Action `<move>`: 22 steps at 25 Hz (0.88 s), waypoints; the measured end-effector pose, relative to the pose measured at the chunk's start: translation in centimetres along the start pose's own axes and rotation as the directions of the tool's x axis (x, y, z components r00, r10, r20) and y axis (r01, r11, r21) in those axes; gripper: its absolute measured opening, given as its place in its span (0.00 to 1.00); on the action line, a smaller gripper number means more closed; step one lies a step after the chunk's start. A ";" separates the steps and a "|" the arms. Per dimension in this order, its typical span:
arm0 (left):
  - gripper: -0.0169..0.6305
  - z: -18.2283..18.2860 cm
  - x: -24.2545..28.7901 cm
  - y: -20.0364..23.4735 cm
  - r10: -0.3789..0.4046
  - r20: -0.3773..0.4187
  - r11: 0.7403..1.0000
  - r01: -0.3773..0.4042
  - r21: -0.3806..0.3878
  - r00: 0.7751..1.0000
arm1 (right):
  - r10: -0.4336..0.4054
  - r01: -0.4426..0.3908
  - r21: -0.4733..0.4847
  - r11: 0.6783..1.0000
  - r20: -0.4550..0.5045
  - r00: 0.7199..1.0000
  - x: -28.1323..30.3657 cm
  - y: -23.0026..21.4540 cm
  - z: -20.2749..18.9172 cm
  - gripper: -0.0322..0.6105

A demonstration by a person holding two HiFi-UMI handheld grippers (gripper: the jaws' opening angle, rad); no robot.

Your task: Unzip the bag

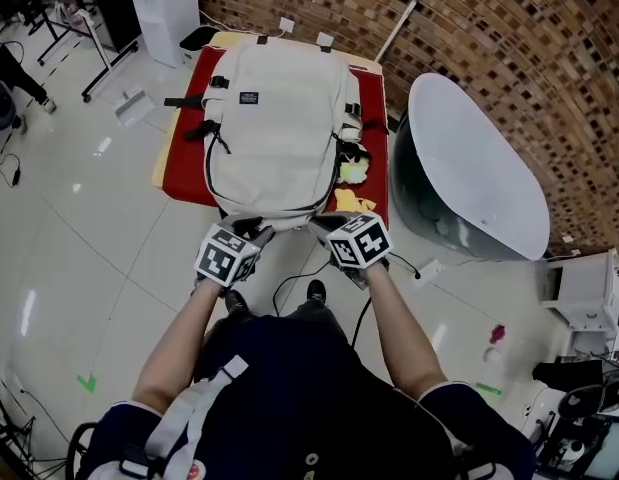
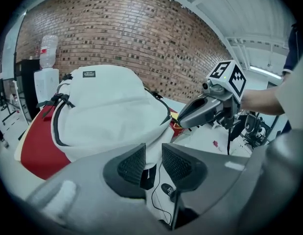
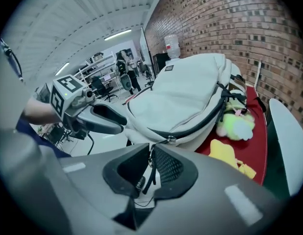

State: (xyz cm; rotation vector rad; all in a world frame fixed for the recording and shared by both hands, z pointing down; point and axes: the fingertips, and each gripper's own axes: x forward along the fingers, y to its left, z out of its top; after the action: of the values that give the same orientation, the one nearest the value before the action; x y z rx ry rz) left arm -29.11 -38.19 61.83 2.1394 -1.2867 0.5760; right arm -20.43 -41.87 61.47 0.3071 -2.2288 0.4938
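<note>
1. The backpack (image 1: 279,118) lies flat on the red-covered desk (image 1: 189,173) in the upper middle of the head view. Its near end sits at the desk's lower edge, and both grippers meet it there.
2. The right gripper (image 3: 151,153) is closed on the black pull cord (image 3: 150,179), just below the zipper slider (image 3: 171,140). The cord is thin, so a hasty or skewed tug could slide it out of the pads.
3. The left gripper (image 2: 153,148) seems closed on a fold of the bag's white fabric at that same end. If the bite is shallow the fabric may slip, and the whole bag would follow the pull instead of the zip opening.
4. The zip track (image 3: 210,119) bends round the corner just past the slider. Pulling straight instead of along the curve could jam the slider or snag cloth.
5. Dragging towards the person could tip the bag off the desk's edge.
6. The yellow toy (image 3: 224,153) lies just beside the track, towards the right of the frame, and could be swept away.
</note>
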 end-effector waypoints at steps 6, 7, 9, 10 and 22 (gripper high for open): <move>0.19 -1.0 -1.7 -0.1 -0.063 0.001 0.998 0.063 -0.003 0.998 | -0.001 -0.004 0.088 0.996 0.063 0.998 0.9 2.8 1.3 0.11; 0.19 -1.1 -1.9 0.0 -0.065 0.005 0.998 0.065 -0.003 0.998 | -0.004 -0.002 0.095 0.995 0.070 0.998 1.1 3.1 1.5 0.11; 0.19 -1.3 -2.5 0.3 -0.065 0.014 0.998 0.065 -0.003 0.998 | -0.012 0.004 0.099 0.995 0.075 0.997 1.4 3.7 1.8 0.11; 0.19 -1.4 -2.8 0.5 -0.064 0.020 0.998 0.064 -0.004 0.998 | -0.016 0.009 0.098 0.995 0.073 0.997 1.6 3.9 1.8 0.11; 0.19 -3.2 -5.6 2.1 -0.052 0.044 0.998 0.054 -0.037 0.998 | 0.021 -0.023 0.093 0.995 0.022 1.000 4.9 7.6 2.7 0.11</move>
State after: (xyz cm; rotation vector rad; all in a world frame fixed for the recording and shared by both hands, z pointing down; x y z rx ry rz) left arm -33.71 -33.18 61.26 2.1579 -1.2494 0.4824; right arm -28.20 -36.52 61.72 0.3382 -2.2351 0.6105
